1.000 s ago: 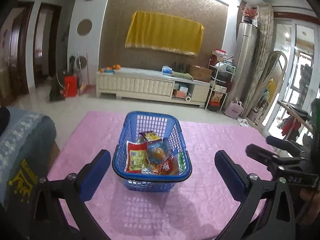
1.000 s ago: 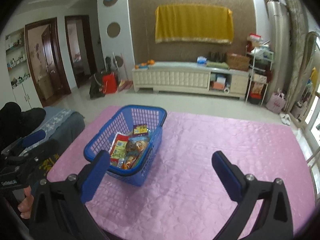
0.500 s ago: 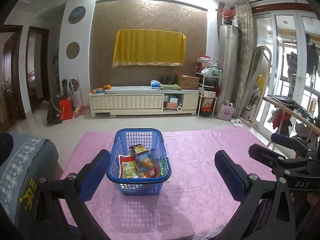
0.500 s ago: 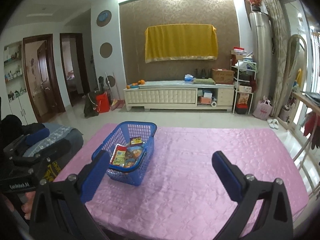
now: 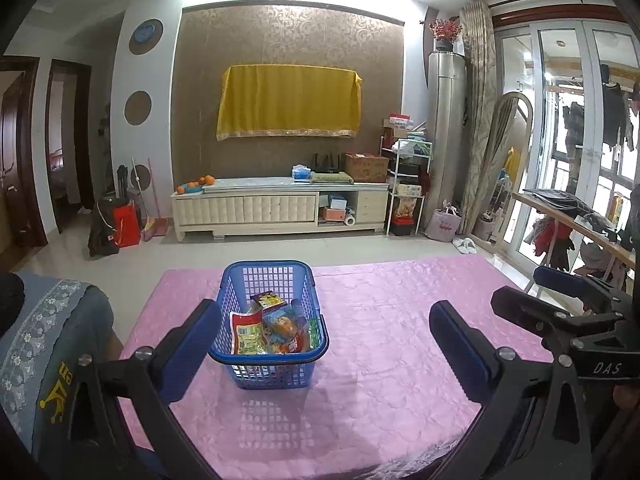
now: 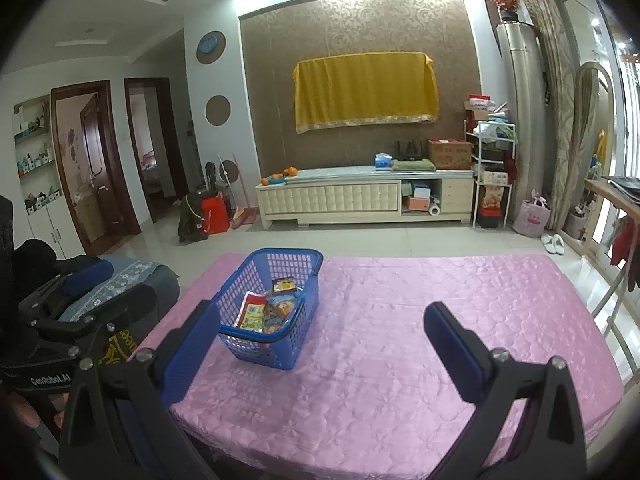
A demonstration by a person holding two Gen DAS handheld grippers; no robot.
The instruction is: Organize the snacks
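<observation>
A blue plastic basket (image 5: pixel 240 296) stands on the pink-covered table (image 5: pixel 400 320) and holds several snack packets (image 5: pixel 272 328). It also shows in the right wrist view (image 6: pixel 256 276), left of centre, with the snack packets (image 6: pixel 270 308) inside. My left gripper (image 5: pixel 324 344) is open and empty, held back from the basket near the table's front edge. My right gripper (image 6: pixel 320 344) is open and empty, to the right of the basket and behind it. The right gripper also shows at the right of the left wrist view (image 5: pixel 560 304).
A grey upholstered seat (image 5: pixel 48 328) stands at the table's left edge. A white TV cabinet (image 5: pixel 280 204) stands against the far wall across a tiled floor. A side table with clothes (image 5: pixel 580 224) is at the right.
Both grippers have pulled back and up from the basket, so it looks smaller and farther. Both stay open and empty.
</observation>
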